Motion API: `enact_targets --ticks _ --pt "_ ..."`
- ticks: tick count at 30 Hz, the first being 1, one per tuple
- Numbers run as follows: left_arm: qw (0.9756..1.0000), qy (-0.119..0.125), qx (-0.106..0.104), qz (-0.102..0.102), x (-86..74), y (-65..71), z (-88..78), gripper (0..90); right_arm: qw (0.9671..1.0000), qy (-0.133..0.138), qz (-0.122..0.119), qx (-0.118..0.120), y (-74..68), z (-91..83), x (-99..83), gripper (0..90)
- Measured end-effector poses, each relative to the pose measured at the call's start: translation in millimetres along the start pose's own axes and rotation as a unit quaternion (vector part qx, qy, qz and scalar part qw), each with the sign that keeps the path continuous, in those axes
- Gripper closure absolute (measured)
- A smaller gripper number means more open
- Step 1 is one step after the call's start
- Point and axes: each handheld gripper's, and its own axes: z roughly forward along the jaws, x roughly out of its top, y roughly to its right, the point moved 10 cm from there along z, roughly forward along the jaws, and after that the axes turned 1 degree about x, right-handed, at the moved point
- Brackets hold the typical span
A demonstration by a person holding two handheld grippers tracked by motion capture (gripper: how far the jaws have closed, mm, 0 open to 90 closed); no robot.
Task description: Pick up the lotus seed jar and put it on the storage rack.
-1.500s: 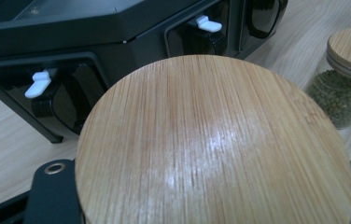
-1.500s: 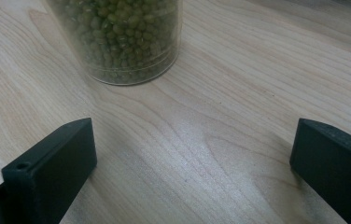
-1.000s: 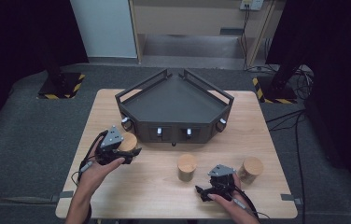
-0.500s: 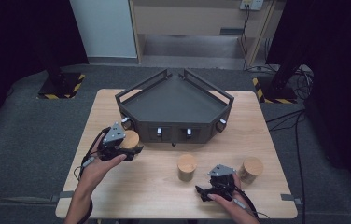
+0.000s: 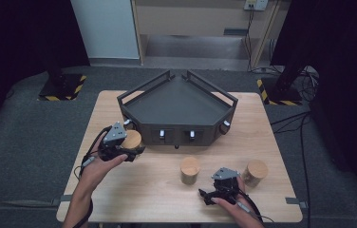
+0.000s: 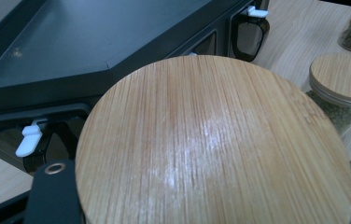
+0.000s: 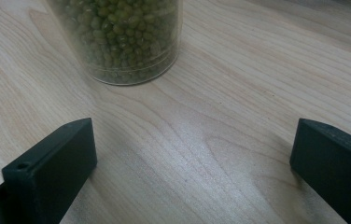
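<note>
Bamboo-lidded jar (image 5: 131, 139) clamped in left gripper (image 5: 128, 151), near table's (image 5: 119, 199) left edge, just beside black tray (image 5: 176, 102). Right gripper (image 5: 207, 195) jaws wide, nothing between, near front edge behind mung-bean jar (image 5: 190, 170).

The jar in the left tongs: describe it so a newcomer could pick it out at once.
Start at the black angular tray at the back of the wooden table. By its front left corner, the left tongs grip a jar with a bamboo lid. Unlike the two other lidded jars, standing free near the right tongs, it is held.
</note>
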Motion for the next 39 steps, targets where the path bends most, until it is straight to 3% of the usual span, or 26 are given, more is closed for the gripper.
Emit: enact_targets --ticks 17,39 --pt "0.9995 0.004 -0.028 0.012 22.6 -5.4 4.3 24.3 1.0000 0.000 0.000 0.000 0.0 0.0 0.0 0.6" --pt "0.9989 0.008 -0.042 0.018 46.5 -16.6 2.7 24.3 1.0000 0.000 0.000 0.000 0.0 0.0 0.0 0.6"
